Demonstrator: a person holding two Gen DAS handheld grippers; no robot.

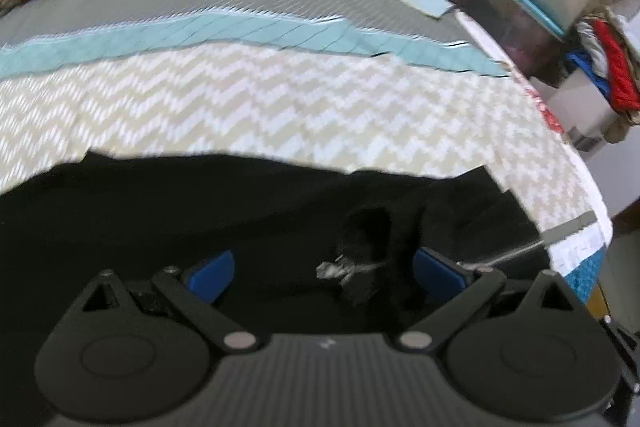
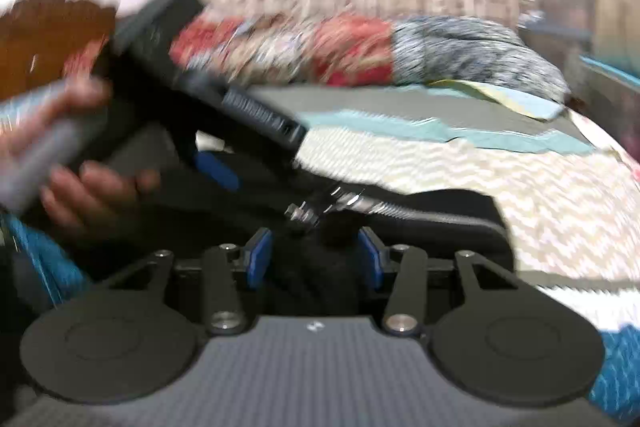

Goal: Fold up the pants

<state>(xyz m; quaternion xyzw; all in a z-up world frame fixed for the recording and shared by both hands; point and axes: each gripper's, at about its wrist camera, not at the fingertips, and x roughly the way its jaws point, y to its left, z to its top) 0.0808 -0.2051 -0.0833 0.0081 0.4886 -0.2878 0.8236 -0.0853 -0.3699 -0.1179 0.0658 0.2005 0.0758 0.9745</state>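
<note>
Left claw (image 1: 322, 273) spread wide over the black pants (image 1: 200, 211) on the bed (image 1: 280, 99), gripping nothing. Right claw (image 2: 314, 261) half open, pads off the pants just ahead; the left hand (image 2: 92, 187) is to its left.

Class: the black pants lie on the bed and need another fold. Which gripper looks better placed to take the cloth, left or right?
Probably the left gripper: its blue pads stand wide open directly over the black pants. The right gripper sits lower at their edge, jaws narrower.

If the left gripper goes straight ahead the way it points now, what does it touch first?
Most likely the black pants lying right under the open left gripper, before the zigzag bedspread beyond; depth is unclear.
</note>
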